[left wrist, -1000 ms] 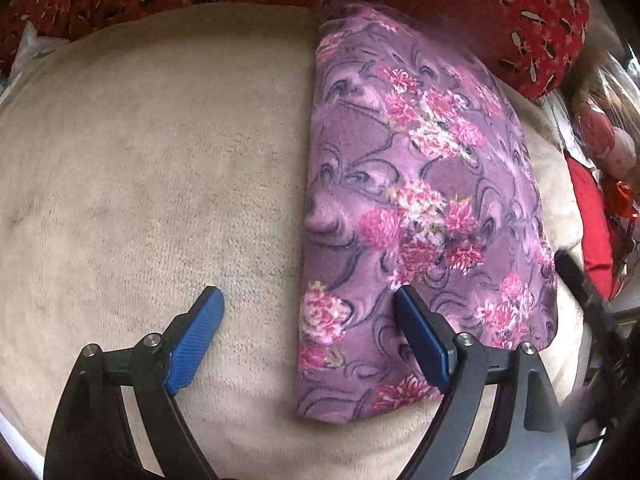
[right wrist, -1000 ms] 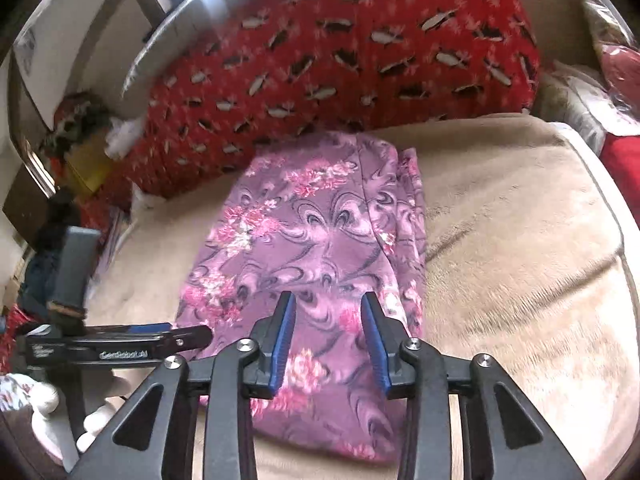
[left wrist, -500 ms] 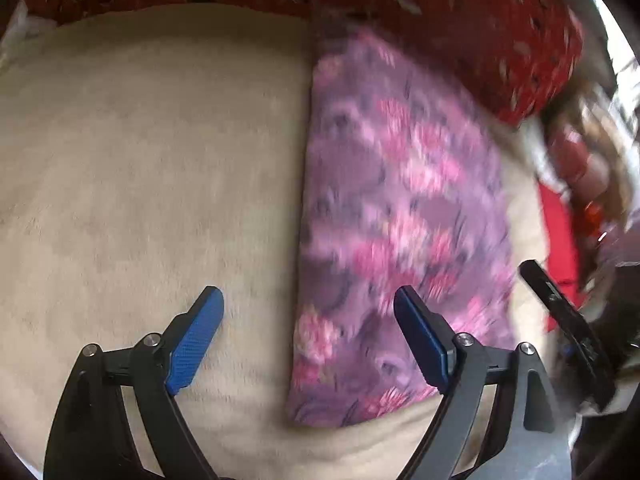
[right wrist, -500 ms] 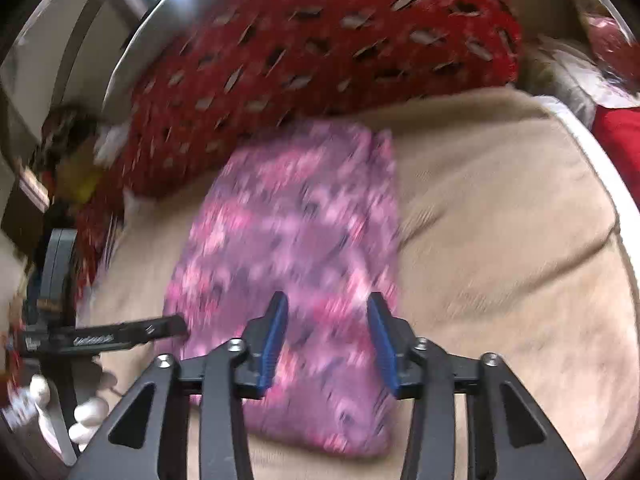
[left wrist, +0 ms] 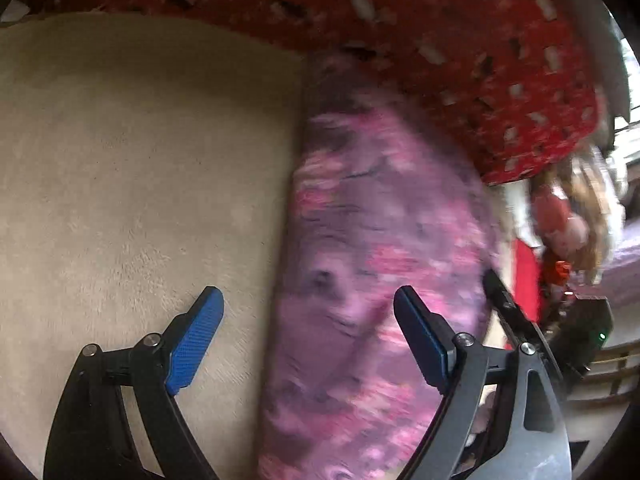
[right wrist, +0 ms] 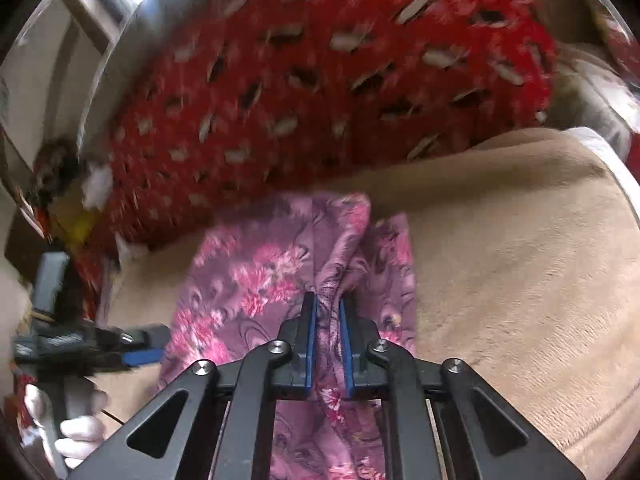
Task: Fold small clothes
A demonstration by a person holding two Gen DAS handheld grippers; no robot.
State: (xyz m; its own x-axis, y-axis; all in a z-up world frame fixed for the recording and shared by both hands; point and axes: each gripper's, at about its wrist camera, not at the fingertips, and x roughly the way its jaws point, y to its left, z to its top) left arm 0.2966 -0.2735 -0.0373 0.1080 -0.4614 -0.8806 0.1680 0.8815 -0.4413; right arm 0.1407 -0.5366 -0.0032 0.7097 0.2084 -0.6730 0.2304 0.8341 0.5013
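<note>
In the right wrist view, the right tool (right wrist: 328, 320) sits at lower centre with its blue pads (right wrist: 310, 340) drawn close together, pinching a raised ridge of the purple floral garment (right wrist: 256, 280) between them. The garment lies as a long folded strip on the beige blanket (right wrist: 520, 260), with its far end touching the red patterned pillow (right wrist: 320, 80) across the upper frame. The left tool (right wrist: 140, 358) appears at the lower left edge of this view, just beside the garment's left border, with part of a hand (right wrist: 80, 436) below it. In the left wrist view, which is motion-blurred, the left tool (left wrist: 308, 340) stands wide, holding nothing. Its left pad is over the blanket (left wrist: 140, 160) and its right pad over the garment (left wrist: 360, 280), which occupies centre right of the frame below the pillow (left wrist: 440, 40).
</note>
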